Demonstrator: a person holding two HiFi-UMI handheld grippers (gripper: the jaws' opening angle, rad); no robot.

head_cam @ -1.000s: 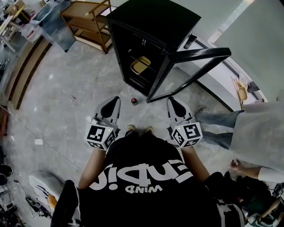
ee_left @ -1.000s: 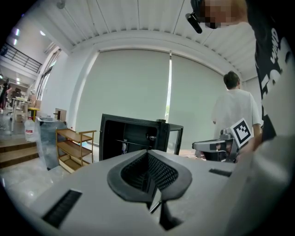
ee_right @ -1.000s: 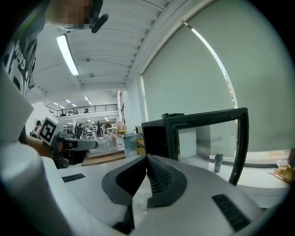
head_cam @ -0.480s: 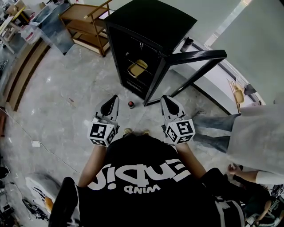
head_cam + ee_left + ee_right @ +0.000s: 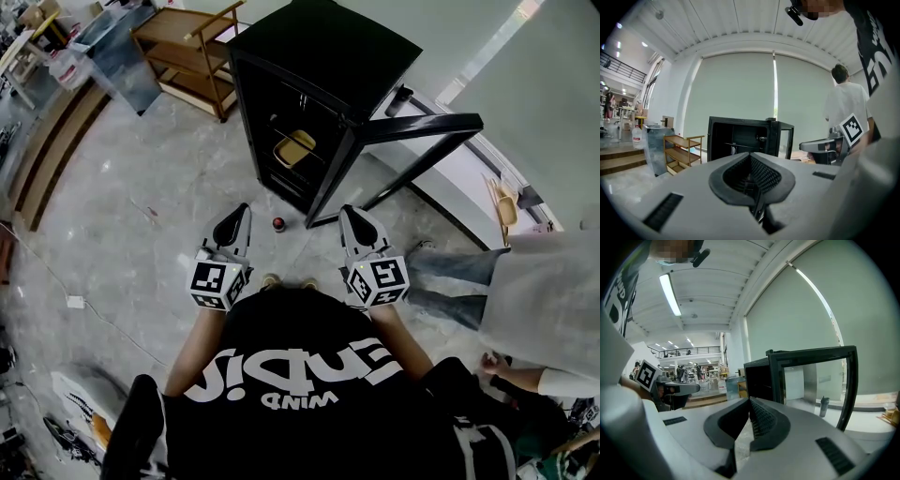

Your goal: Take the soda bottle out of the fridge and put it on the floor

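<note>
We find the soda bottle (image 5: 278, 223) standing on the floor (image 5: 141, 216) before the open fridge (image 5: 319, 56), at two o'clock from our left hand-held gripper (image 5: 241, 210). That one is nearer than our right hand-held gripper (image 5: 349, 212). Both are clenched and empty.

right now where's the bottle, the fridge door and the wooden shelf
bottle (image 5: 278, 223), head view, its red cap
fridge door (image 5: 424, 125), head view, top edge
wooden shelf (image 5: 184, 21), head view, top board
</note>
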